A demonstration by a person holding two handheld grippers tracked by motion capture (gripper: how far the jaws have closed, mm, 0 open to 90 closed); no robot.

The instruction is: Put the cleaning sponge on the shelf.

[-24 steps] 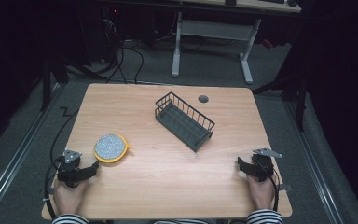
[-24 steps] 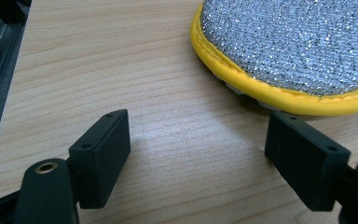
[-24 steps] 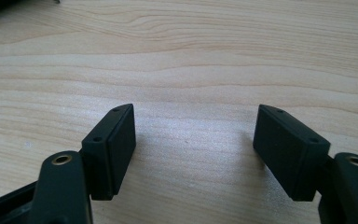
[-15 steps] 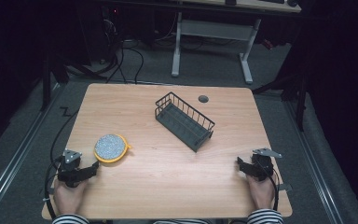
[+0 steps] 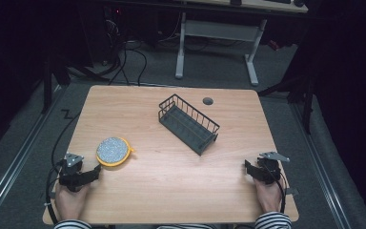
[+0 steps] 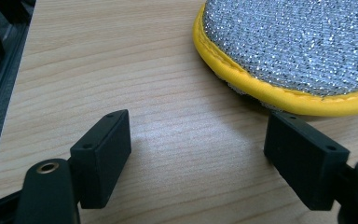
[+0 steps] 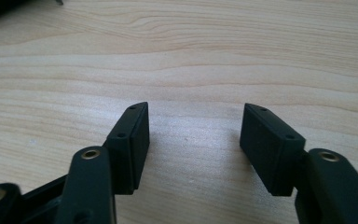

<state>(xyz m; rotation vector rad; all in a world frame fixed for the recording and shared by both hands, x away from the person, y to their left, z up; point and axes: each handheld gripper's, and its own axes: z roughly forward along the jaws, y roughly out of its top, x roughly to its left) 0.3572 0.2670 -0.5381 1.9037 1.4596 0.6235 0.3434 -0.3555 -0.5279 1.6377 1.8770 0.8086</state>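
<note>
Black two-jaw grippers (image 5: 96,171) with brass-ringed screw holes; striped sleeves (image 5: 271,221).

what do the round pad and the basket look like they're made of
The round pad looks like a knitted metallic scouring mesh: silvery, glittering threads, edged with a stitched yellow fabric binding, probably soft underneath. The basket looks like thin metal wire with a matt dark grey coating; open bars form its walls. The table under both shows a pale wood grain, likely laminate or veneer.

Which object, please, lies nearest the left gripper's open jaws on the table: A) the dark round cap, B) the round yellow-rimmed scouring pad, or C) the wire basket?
B: the scouring pad lies just ahead of the left gripper, whose jaws stand apart.
</note>
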